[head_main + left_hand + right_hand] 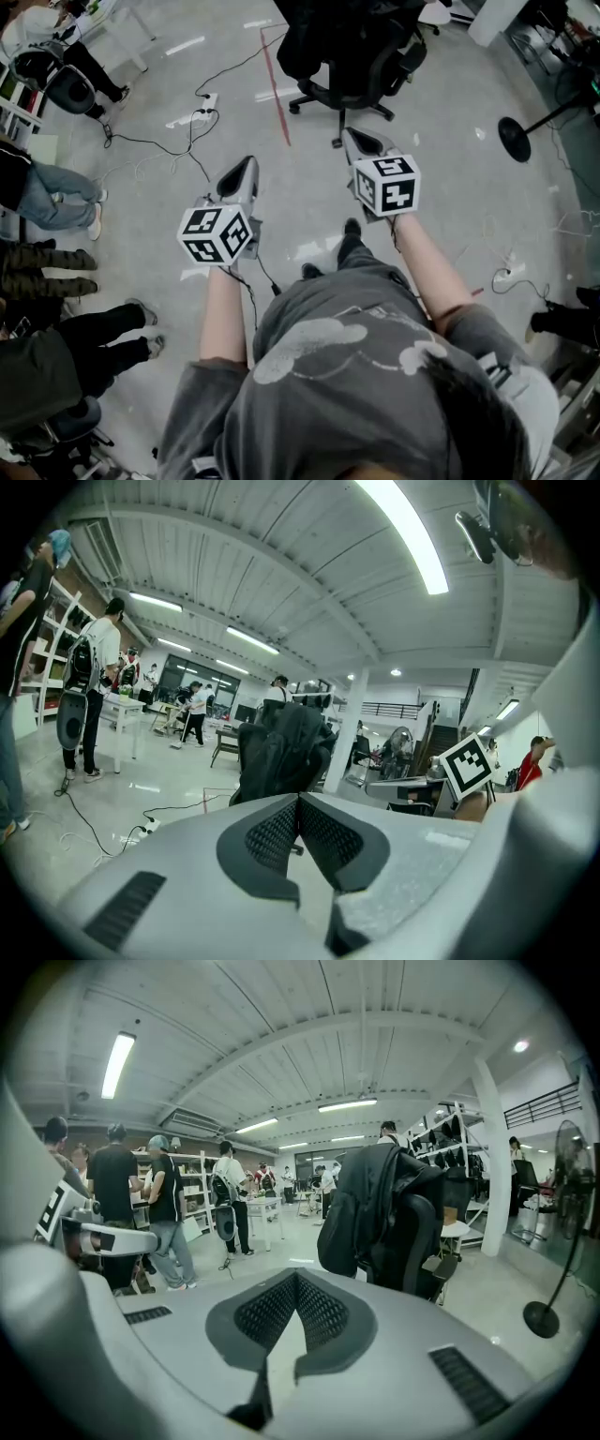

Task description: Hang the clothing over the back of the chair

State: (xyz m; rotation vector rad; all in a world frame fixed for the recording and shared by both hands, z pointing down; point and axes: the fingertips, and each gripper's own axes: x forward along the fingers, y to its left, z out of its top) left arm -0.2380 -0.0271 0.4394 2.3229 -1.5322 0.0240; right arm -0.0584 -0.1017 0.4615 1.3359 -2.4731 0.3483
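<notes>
**Dark clothing [367, 1199] lies over the chair [420, 1227]; both grippers are shut and empty**

The left gripper [298, 799] has its jaws pressed together, the ribbed pads meeting at the tip with nothing between them. The right gripper [296, 1276] is the same: jaws closed and holding nothing.

The clothing is straight ahead of both pairs of jaws and above their tips, well apart from them across bare floor [309, 178]. It is draped over the top of the chair's back, and its long axis hangs downward on the side facing the jaws. From the left jaws it sits dead ahead, slightly left of the tip line. From the right jaws it sits ahead and off to the right.

In the head view the right gripper's tip reaches closer to the chair's wheeled base than the left's does, so the right hand looks the nearer. Neither gripper touches the chair or the cloth.

Judging by how it lies, the hanging looks done. Any tidying would mean going forward and up to the top of the back.

No container has a part in this. Shelves stand far off to the sides of the jaws, and what they hold is too small to tell.
</notes>
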